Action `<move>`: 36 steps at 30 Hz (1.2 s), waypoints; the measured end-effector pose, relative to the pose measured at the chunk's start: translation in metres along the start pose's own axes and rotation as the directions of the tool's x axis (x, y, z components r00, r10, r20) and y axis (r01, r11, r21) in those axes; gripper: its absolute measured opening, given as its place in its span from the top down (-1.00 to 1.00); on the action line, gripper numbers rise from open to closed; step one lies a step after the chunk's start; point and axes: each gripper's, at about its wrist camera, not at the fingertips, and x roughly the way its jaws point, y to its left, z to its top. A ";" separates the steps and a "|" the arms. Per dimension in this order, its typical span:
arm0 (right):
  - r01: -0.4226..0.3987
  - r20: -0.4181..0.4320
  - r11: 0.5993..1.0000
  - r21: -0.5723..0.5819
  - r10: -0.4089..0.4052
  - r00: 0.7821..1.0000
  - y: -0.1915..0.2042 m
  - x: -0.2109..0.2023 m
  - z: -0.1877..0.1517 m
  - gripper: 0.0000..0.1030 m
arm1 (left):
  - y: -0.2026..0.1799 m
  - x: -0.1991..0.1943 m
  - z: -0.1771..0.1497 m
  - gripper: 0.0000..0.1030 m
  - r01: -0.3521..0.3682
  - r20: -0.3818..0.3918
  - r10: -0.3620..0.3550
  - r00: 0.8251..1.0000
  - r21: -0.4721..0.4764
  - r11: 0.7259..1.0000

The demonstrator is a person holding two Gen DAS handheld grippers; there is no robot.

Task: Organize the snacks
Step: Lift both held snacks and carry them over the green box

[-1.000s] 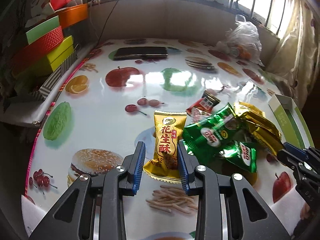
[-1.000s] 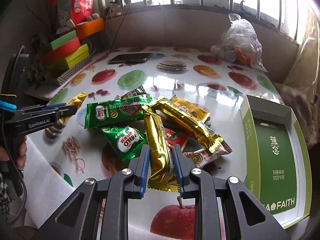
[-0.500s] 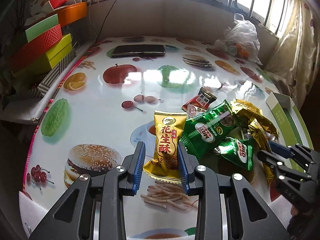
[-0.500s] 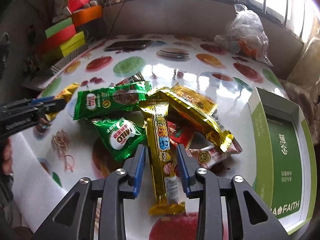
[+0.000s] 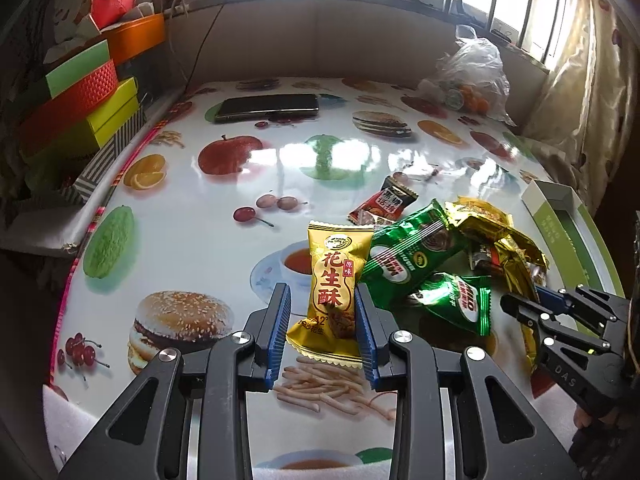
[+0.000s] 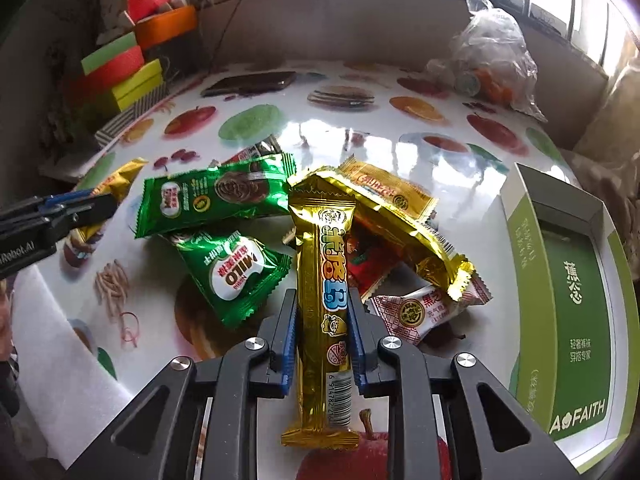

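My left gripper (image 5: 322,320) is shut on a yellow peanut-crisp packet (image 5: 334,288), held upright just above the fruit-print table (image 5: 192,248). My right gripper (image 6: 324,316) is shut on a long gold snack bar (image 6: 324,300) and holds it over the snack pile. The pile holds two green Milo packets (image 6: 236,272), gold wrappers (image 6: 400,220) and red-and-white candies (image 6: 416,312). The right gripper also shows at the right edge of the left wrist view (image 5: 560,320), and the left gripper at the left edge of the right wrist view (image 6: 60,216).
An open green-and-white box (image 6: 568,280) lies at the table's right edge. A phone (image 5: 268,106) lies at the far side. A plastic bag of fruit (image 5: 472,80) sits at the back right. Stacked coloured boxes (image 5: 80,100) stand to the left.
The right gripper has lifted the gold bar off the pile and closed in toward the left gripper. The left gripper still holds the yellow packet and has moved slightly back.
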 end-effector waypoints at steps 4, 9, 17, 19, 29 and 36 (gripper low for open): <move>-0.010 0.028 1.000 0.017 0.009 1.000 -0.002 -0.015 0.002 0.58 | -0.009 -0.010 0.003 0.36 0.014 0.016 -0.014 1.000 0.011 1.000; -0.013 0.059 0.999 0.037 0.011 0.998 -0.006 -0.035 0.006 0.58 | -0.026 -0.019 0.007 0.36 0.031 0.028 -0.032 0.999 0.039 0.999; 0.001 0.109 0.997 0.078 -0.010 0.994 -0.023 -0.068 0.014 0.58 | -0.065 -0.033 0.019 0.36 0.074 0.053 -0.080 0.995 0.110 0.991; 0.012 0.122 0.996 0.089 -0.023 0.992 -0.030 -0.077 0.016 0.58 | -0.077 -0.035 0.022 0.36 0.088 0.057 -0.096 0.994 0.128 0.988; 0.083 0.127 0.982 0.171 -0.105 0.986 -0.073 -0.102 0.009 0.58 | -0.140 -0.034 0.033 0.36 0.190 0.046 -0.205 0.978 0.213 0.958; 0.126 0.120 0.968 0.218 -0.155 0.981 -0.102 -0.113 0.000 0.58 | -0.175 -0.028 0.037 0.36 0.232 0.028 -0.247 0.969 0.251 0.940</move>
